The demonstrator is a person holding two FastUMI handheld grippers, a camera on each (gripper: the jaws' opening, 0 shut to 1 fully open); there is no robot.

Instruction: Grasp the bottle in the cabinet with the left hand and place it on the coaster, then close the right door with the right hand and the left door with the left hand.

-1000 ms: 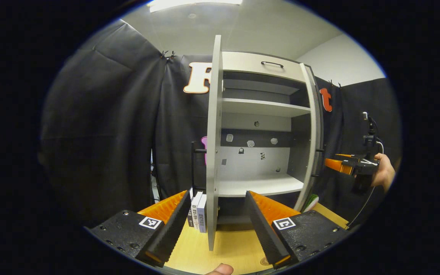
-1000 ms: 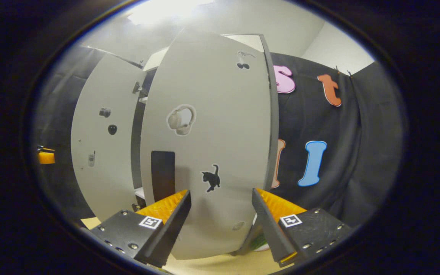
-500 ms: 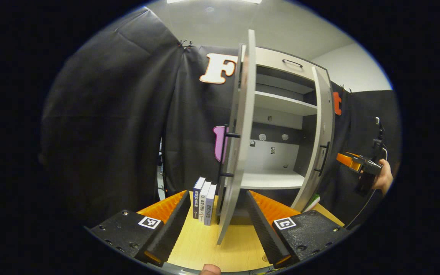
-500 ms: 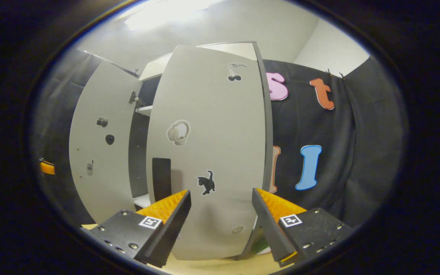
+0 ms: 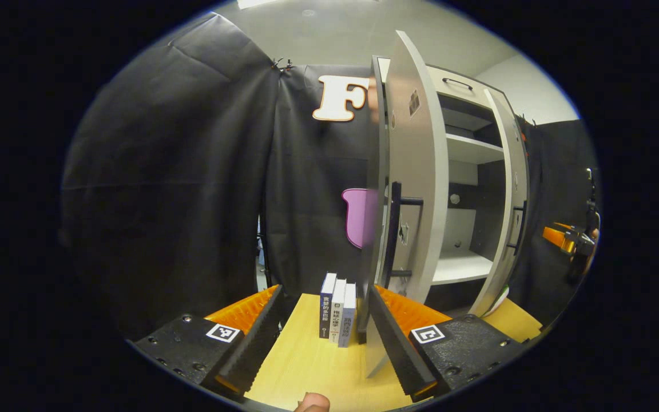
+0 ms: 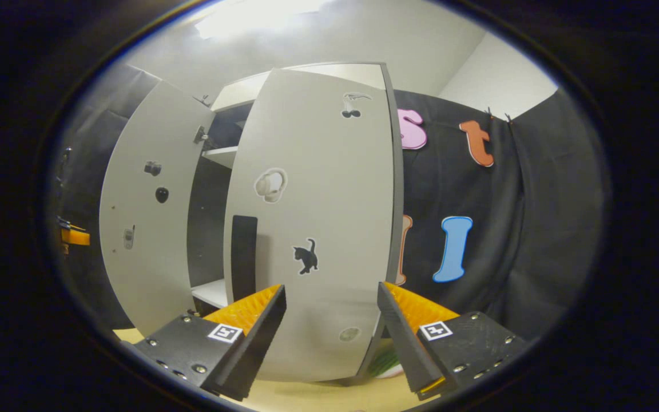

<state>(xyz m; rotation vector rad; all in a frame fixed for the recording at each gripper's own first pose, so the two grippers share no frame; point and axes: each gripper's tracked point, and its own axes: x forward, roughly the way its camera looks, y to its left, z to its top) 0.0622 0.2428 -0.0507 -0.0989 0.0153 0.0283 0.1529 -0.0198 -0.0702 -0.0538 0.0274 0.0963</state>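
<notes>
1. Cabinet (image 5: 467,189) stands on the bench (image 5: 306,360) with both doors ajar — the left door (image 5: 415,171) swung part-way, the right door (image 6: 318,217) before the right tongs (image 6: 329,332).
2. Left tongs (image 5: 321,337) spread wide, gripping nothing; right tongs likewise.
3. Books (image 5: 338,309) stand beside the left door.

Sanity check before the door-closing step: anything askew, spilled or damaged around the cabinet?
Nothing stands out. Both cabinet doors, left door and right door, hang ajar and intact; three books stand upright on the table.
</notes>
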